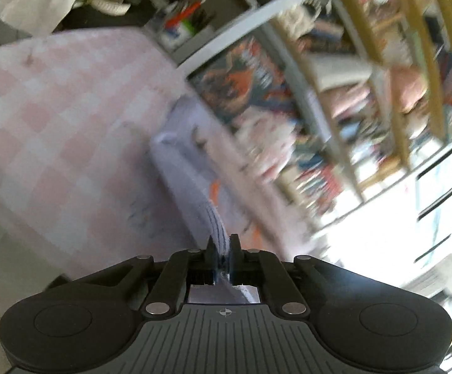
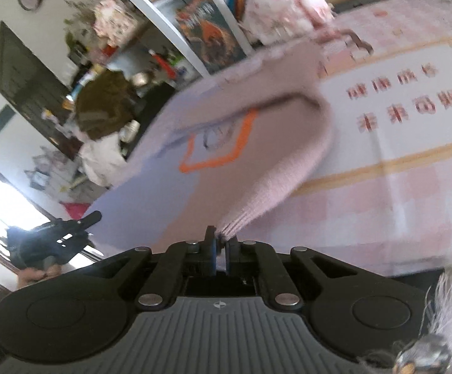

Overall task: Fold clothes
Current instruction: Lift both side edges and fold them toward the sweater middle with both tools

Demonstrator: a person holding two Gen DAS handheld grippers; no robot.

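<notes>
Now my left tool (image 1: 222, 246) and right tool (image 2: 221, 243) each pinch the pale sweater's (image 2: 226, 131) ribbed edge, lifted over the pink-checked surface (image 2: 366, 205).

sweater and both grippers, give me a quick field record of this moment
garment: pale lilac knit sweater with an orange outline graphic
garment state: lifted and stretched between the two grippers, above the bed
left gripper: jaws shut on the sweater's ribbed edge
right gripper: jaws shut on a ribbed cuff or hem
surface: pink checked bedspread with a white printed panel
background: bookshelf, blurred
image quality: motion blur in both wrist views
</notes>
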